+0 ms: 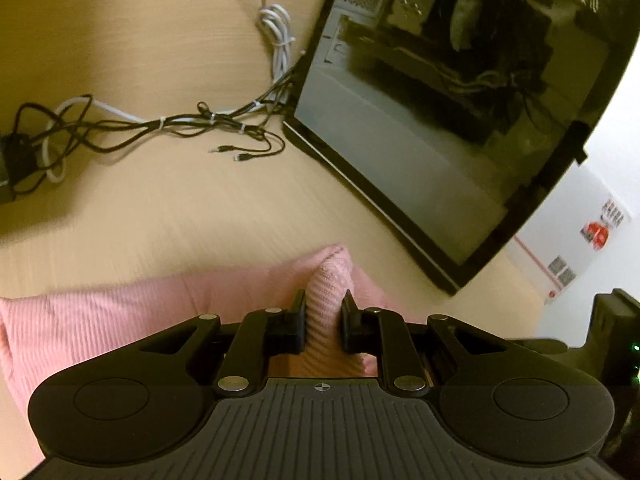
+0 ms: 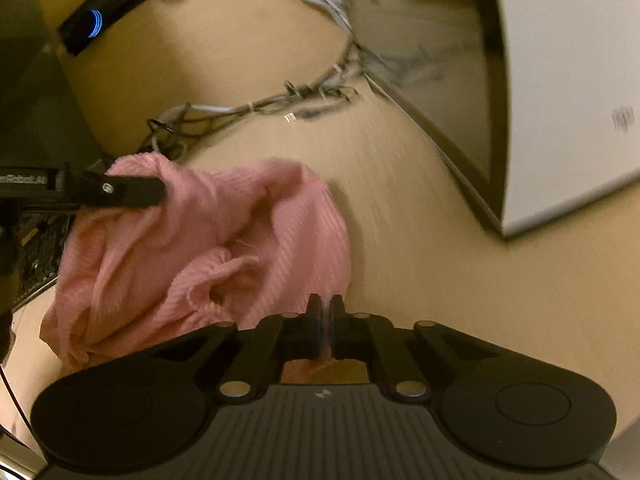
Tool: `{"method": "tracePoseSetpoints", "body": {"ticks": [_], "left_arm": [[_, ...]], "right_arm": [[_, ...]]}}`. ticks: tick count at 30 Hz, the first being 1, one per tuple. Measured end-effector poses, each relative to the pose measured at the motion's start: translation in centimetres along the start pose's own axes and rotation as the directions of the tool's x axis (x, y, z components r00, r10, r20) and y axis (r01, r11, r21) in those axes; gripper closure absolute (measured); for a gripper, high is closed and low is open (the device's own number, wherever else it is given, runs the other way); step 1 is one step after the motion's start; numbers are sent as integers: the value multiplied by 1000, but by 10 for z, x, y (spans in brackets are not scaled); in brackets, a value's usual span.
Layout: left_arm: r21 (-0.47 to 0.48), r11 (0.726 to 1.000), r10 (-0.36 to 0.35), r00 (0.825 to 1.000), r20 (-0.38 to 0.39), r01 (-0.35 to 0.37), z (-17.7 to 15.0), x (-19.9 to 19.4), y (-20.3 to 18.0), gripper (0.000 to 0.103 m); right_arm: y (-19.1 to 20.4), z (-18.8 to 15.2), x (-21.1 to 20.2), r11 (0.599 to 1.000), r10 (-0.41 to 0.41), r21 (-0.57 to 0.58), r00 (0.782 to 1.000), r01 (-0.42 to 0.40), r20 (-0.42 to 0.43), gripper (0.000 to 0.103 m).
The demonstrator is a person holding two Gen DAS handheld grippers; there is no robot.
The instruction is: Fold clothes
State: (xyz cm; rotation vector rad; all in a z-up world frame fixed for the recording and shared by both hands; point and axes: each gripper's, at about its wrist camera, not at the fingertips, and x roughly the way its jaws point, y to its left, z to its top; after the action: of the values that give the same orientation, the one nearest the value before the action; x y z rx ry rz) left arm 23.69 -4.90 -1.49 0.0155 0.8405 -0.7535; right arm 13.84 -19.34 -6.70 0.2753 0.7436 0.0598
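A pink ribbed knit garment lies over the wooden table. In the left wrist view my left gripper is shut on a raised fold of it, the cloth bunched between the two black fingers. Seen from the right wrist, the same garment hangs crumpled and lifted. My right gripper is shut on its near edge, with a thin strip of pink between the fingers. The left gripper reaches in from the left and pinches the garment's far corner.
A dark computer case with a glass side stands at the right. A tangle of black and white cables lies across the table behind the garment. A black device with blue ring lights sits at the far left.
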Motion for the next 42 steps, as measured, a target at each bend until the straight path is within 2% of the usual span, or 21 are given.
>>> {"method": "tracePoseSetpoints", "body": {"ticks": [2,4,6,8,9,10,11,12,14,15,17,22,24,27,29,31,34,36,37,39,42], "left_arm": [[-26,1000,-12,1000,5,12,2,-1,3,85],[-51,998,-23,1000,10,24,5,-1,6,85],[-69,997,-38,999,7,39,4,-1,6,85],[-79,995,-57,998,-4,57,-1,2,2,84],[-89,992,-87,996,-10,86,-3,1,0,83],[-97,988,-121,993,-12,119,-5,0,-2,81],[-100,982,-161,987,-25,158,-7,1,-5,71],[-103,975,-202,979,-37,197,-10,1,-8,63],[-127,956,-275,957,-91,263,-16,11,-11,56],[-147,953,-282,953,-111,264,-20,19,-11,54],[-187,946,-295,944,-149,266,-29,35,-10,53],[-240,938,-289,945,-152,249,-41,50,-4,53],[-233,941,-282,949,-144,244,-41,48,-7,51],[-221,944,-278,953,-124,247,-40,32,-10,39],[-196,954,-247,966,-74,229,-41,5,-8,30],[-171,963,-216,976,-23,209,-43,-22,-5,26],[-189,981,-40,999,31,45,-51,-52,24,26],[-233,970,83,996,24,-75,-59,-61,49,28],[-247,964,108,994,10,-102,-65,-60,58,28],[-274,949,156,988,-19,-155,-78,-57,76,47],[-274,943,186,982,-32,-187,-81,-58,77,41]], "right_arm": [[18,11,-13,987,5,-160,1000,0,27,100],[43,10,-20,923,-5,-385,1000,10,14,100],[68,-1,-19,792,-32,-610,999,16,-15,100],[88,-26,-12,601,-75,-799,997,20,-32,100],[95,-39,-8,504,-94,-864,995,16,-37,100],[101,-51,-5,432,-104,-902,993,3,-46,100],[105,-61,-2,370,-111,-929,992,-10,-55,100],[108,-67,-1,340,-107,-940,993,-20,-59,100],[113,-73,-1,293,-99,-956,994,-21,-52,98],[115,-75,-1,280,-94,-960,994,-26,-54,97],[113,-69,-5,330,-69,-942,993,-63,-91,97],[88,-44,-44,539,37,-816,973,-210,-226,67],[72,-31,-62,635,60,-744,973,-210,-223,55],[49,-6,-81,794,95,-584,983,-170,-157,54],[38,9,-83,877,121,-457,989,-148,-89,56],[38,16,-73,910,146,-384,987,-158,-60,65],[44,20,-49,921,191,-333,979,-203,-69,67],[54,9,-27,911,187,-349,974,-222,-130,67],[57,2,-17,904,175,-364,971,-223,-161,67],[60,-6,-11,889,150,-404,971,-215,-186,64],[65,-9,0,869,129,-444,966,-220,-224,61]]}}
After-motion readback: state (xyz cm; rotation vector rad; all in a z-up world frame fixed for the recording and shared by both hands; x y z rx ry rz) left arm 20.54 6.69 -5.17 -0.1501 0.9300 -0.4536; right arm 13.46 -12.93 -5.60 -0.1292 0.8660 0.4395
